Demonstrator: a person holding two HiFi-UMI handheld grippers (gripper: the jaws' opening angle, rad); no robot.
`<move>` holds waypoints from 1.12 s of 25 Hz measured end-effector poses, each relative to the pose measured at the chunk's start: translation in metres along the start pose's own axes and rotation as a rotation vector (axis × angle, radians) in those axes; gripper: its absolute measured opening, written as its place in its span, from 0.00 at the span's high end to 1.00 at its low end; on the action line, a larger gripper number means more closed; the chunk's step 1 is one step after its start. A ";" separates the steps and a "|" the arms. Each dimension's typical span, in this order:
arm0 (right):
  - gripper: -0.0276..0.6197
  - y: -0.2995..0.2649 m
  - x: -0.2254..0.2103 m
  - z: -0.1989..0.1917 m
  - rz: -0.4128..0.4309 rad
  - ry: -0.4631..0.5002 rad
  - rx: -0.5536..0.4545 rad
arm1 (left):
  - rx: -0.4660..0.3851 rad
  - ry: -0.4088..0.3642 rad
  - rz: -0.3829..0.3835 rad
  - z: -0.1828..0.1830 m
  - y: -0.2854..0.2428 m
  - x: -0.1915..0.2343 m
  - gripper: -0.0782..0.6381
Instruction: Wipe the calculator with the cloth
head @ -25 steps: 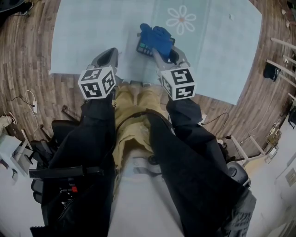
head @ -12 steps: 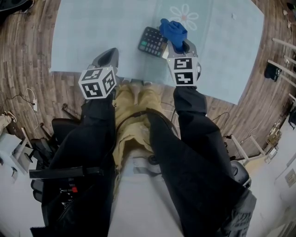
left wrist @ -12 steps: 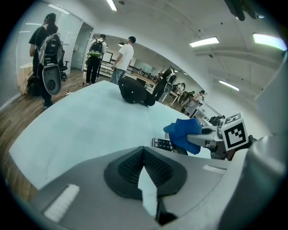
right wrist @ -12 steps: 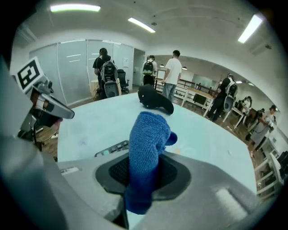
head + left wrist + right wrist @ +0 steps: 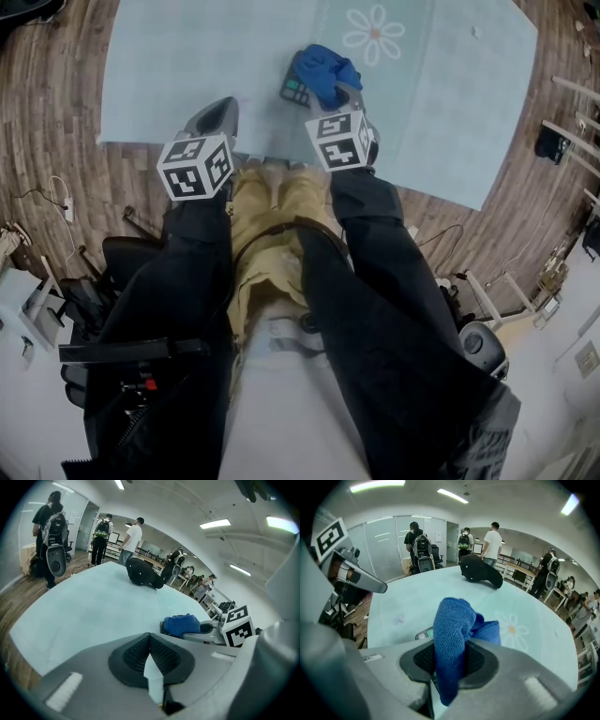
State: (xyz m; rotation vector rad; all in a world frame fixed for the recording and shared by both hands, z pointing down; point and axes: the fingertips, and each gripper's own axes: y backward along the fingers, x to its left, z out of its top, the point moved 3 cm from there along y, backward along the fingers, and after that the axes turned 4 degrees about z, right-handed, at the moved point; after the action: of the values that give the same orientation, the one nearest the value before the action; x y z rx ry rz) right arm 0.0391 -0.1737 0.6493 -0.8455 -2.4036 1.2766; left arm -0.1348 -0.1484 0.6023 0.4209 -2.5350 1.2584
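Observation:
The dark calculator [image 5: 292, 91] lies on the pale blue table [image 5: 187, 66], mostly covered by the blue cloth [image 5: 325, 73]; only its left keys show. My right gripper [image 5: 335, 94] is shut on that cloth [image 5: 452, 634] and holds it on the calculator. In the right gripper view a corner of the calculator [image 5: 423, 633] peeks out left of the cloth, between the jaws of the right gripper [image 5: 450, 660]. My left gripper [image 5: 217, 112] rests at the table's near edge, left of the calculator, shut with nothing in it. In the left gripper view, the left gripper [image 5: 150, 656] has the cloth [image 5: 182, 624] off to its right.
A daisy print [image 5: 373, 34] marks the table beyond the calculator. A black bag-like object [image 5: 481, 572] sits at the far end of the table. Several people stand in the room behind it. Wooden floor surrounds the table; cables and chair parts lie by my legs.
My right gripper swung right with the cloth, baring the calculator, then came back left over it. The left gripper has not moved.

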 end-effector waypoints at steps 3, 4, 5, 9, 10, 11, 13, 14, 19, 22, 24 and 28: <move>0.82 -0.002 0.008 0.000 0.021 -0.020 -0.012 | 0.000 0.000 0.001 0.000 0.000 0.001 0.89; 0.82 -0.003 0.010 0.001 0.031 -0.029 -0.017 | -0.001 0.001 0.002 0.000 0.000 0.002 0.89; 0.82 -0.004 0.013 0.001 0.043 -0.034 -0.022 | -0.001 0.001 0.004 0.001 0.000 0.003 0.89; 0.82 -0.009 0.027 0.005 0.098 -0.047 -0.037 | -0.001 -0.003 0.006 0.003 -0.001 0.002 0.89; 0.82 -0.011 0.031 0.005 0.111 -0.050 -0.042 | 0.000 -0.004 0.006 0.003 -0.001 0.002 0.89; 0.82 -0.011 0.035 0.006 0.124 -0.052 -0.046 | 0.000 -0.005 0.006 0.002 0.000 0.002 0.89; 0.82 -0.013 0.043 0.007 0.150 -0.052 -0.054 | -0.001 -0.007 0.007 0.001 0.001 0.002 0.89; 0.82 -0.013 0.047 0.007 0.164 -0.051 -0.056 | -0.001 -0.007 0.008 0.001 0.001 0.002 0.89; 0.82 -0.016 0.062 0.009 0.232 -0.099 -0.077 | -0.006 -0.012 0.012 0.003 0.001 0.004 0.89; 0.82 -0.014 0.068 0.011 0.274 -0.137 -0.096 | -0.018 -0.017 0.014 0.009 0.003 0.004 0.89; 0.82 -0.006 0.068 0.014 0.293 -0.177 -0.129 | -0.036 -0.022 0.011 0.016 0.007 0.001 0.89; 0.82 0.027 0.061 0.034 0.319 -0.294 -0.233 | -0.086 -0.032 0.000 0.038 0.019 -0.007 0.89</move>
State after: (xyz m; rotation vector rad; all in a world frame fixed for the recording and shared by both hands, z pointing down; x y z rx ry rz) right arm -0.0160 -0.1468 0.6070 -1.2255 -2.7745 1.3259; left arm -0.1400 -0.1672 0.5642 0.4246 -2.6051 1.1460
